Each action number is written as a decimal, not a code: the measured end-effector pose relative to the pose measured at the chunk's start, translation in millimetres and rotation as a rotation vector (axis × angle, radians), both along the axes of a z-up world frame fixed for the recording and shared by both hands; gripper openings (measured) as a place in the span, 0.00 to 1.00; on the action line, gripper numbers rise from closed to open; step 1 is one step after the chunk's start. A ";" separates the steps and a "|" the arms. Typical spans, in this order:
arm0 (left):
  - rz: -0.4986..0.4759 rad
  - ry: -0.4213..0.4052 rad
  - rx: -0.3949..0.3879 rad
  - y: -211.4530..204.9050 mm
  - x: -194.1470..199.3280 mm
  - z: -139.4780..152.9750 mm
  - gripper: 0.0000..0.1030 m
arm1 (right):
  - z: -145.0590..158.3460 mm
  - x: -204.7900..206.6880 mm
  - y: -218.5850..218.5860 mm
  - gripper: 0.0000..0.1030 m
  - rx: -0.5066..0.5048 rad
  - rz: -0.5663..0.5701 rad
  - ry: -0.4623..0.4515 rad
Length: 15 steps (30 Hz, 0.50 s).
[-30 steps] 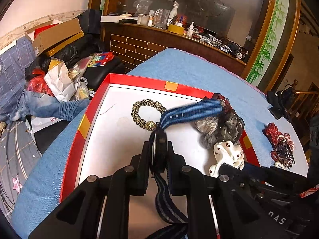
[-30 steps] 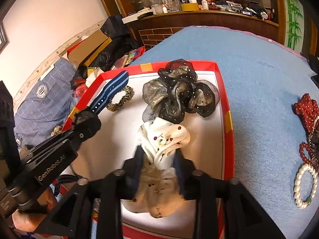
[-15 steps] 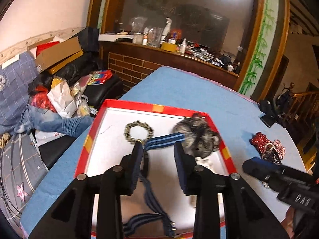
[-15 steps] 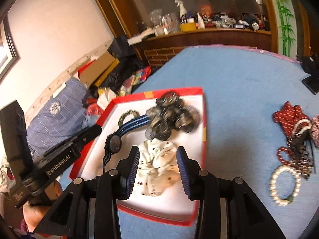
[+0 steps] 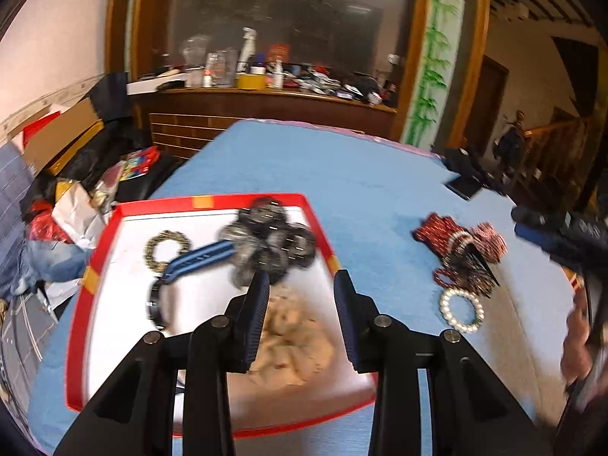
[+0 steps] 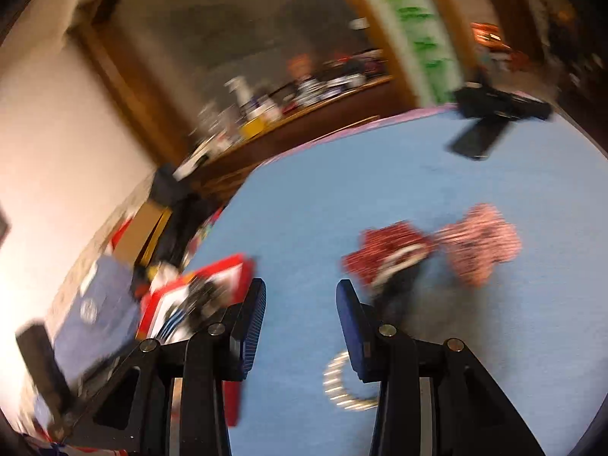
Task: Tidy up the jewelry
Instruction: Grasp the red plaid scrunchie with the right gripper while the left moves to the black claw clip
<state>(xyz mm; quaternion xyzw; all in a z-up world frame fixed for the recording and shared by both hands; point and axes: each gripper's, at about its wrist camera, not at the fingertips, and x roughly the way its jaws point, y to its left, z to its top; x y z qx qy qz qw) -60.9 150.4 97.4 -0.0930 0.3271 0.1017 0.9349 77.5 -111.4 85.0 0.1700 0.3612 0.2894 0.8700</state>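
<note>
Both grippers now empty, jaws apart: left gripper (image 5: 300,285) released watch (image 5: 182,266), right gripper (image 6: 300,296) released cream scrunchie (image 5: 296,338); both lie in red tray (image 5: 91,273). We swing right toward pearl bracelet (image 5: 461,306) near table's right edge.

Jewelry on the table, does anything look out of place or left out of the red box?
Yes. A pearl bracelet, a red beaded bracelet and red patterned scrunchies lie loose on the blue tablecloth, right of the red box that holds the watch and other pieces.
</note>
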 end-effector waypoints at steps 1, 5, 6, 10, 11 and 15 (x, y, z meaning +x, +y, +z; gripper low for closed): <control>-0.013 0.006 0.001 -5.3 2.3 -1.0 0.33 | -0.8 10.3 -14.4 0.41 -0.021 -0.039 0.010; -0.044 0.019 0.000 -17.6 7.6 -4.8 0.35 | -7.2 49.4 -50.5 0.44 -0.168 -0.138 0.043; -0.051 0.022 -0.003 -19.4 8.6 -5.9 0.37 | -12.7 60.0 -60.1 0.47 -0.188 -0.176 0.061; -0.082 0.041 -0.030 -28.1 16.9 -9.5 0.39 | -41.9 99.8 -86.8 0.51 -0.155 -0.206 0.198; -0.097 0.050 -0.041 -31.3 20.5 -10.2 0.40 | -48.7 106.6 -86.2 0.54 -0.154 -0.204 0.219; -0.156 0.067 -0.077 -46.4 32.8 -8.8 0.51 | -67.7 115.1 -66.5 0.55 -0.197 -0.187 0.246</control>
